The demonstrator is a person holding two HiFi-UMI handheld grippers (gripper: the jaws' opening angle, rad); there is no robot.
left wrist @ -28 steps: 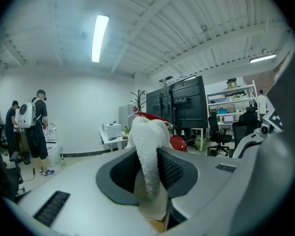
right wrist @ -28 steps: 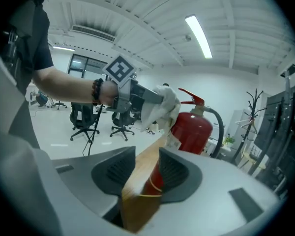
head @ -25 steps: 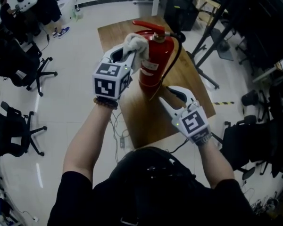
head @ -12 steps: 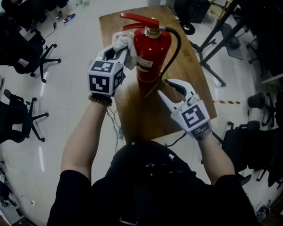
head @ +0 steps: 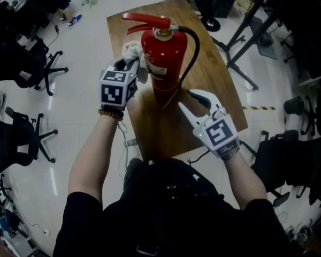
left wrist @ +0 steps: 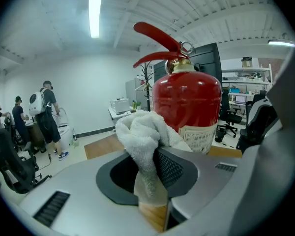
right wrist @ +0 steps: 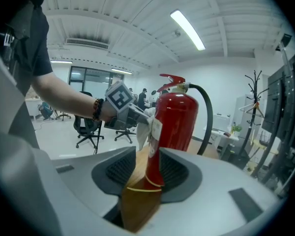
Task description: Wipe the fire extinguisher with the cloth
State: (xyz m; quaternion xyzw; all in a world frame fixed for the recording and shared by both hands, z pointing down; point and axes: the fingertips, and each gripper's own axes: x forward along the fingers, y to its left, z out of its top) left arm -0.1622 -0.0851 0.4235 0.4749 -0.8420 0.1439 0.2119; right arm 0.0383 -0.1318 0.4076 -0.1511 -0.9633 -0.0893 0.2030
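The fire extinguisher (head: pixel 163 63) stood upright on the desk (head: pixel 214 84). The left gripper (head: pixel 136 63), nearer, had its jaws closed on the cloth (head: pixel 131 49) at the extinguisher's 9 o'clock side. The right gripper (head: pixel 184 98) waited at 5 o'clock, jaws wide, empty, just narrowing slightly.

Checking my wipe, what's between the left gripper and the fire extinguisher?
The white cloth, clamped by the left gripper, bunches up in front of the fire extinguisher. The left gripper view shows it plainly.

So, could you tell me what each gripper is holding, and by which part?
The left gripper pinches the white cloth by its lower fold, the bunched end sticking out. The right gripper holds nothing, jaws open.
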